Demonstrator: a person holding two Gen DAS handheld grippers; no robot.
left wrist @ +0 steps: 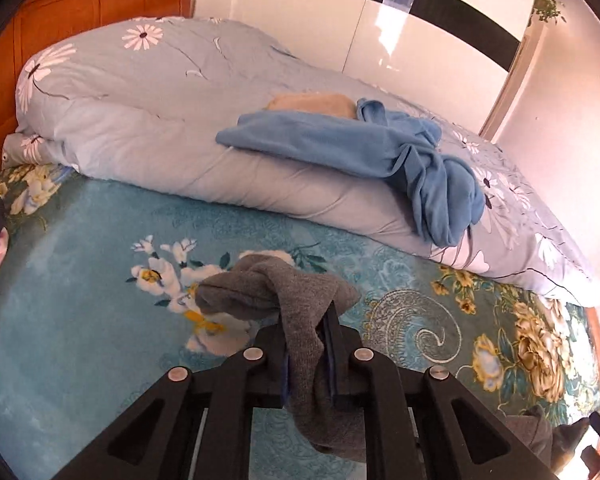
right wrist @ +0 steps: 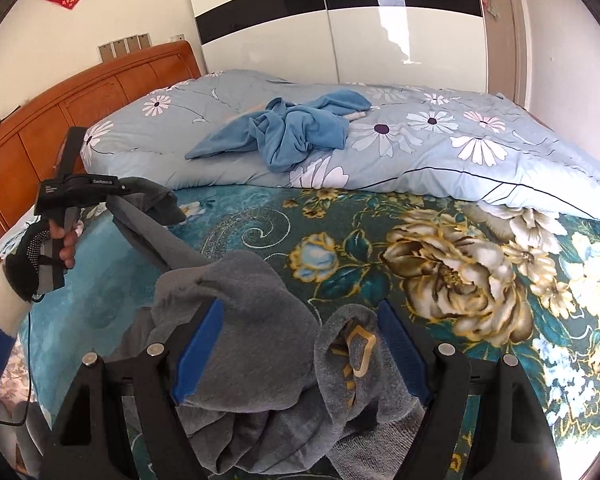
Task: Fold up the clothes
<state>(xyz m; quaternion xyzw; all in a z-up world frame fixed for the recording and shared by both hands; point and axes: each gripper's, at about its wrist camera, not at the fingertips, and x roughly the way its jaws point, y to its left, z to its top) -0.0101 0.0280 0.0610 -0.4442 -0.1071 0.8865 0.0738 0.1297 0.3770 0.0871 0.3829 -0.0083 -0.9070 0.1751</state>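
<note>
A grey garment (right wrist: 256, 344) with a gold emblem lies bunched on the teal floral bedspread (right wrist: 440, 264). My left gripper (left wrist: 306, 320) is shut on one end of the grey garment (left wrist: 300, 344), lifted above the bed; it also shows in the right wrist view (right wrist: 112, 196), with the cloth stretched from it toward the pile. My right gripper (right wrist: 300, 316) is open, its blue-padded fingers (right wrist: 198, 344) on either side of the grey bunch. A crumpled blue garment (left wrist: 380, 148) (right wrist: 292, 132) lies on the folded quilt behind.
A light blue daisy-print quilt (left wrist: 160, 120) (right wrist: 460, 140) is folded along the far side of the bed. An orange wooden headboard (right wrist: 60, 120) stands at the left. A white and black wardrobe (right wrist: 380, 28) is behind the bed.
</note>
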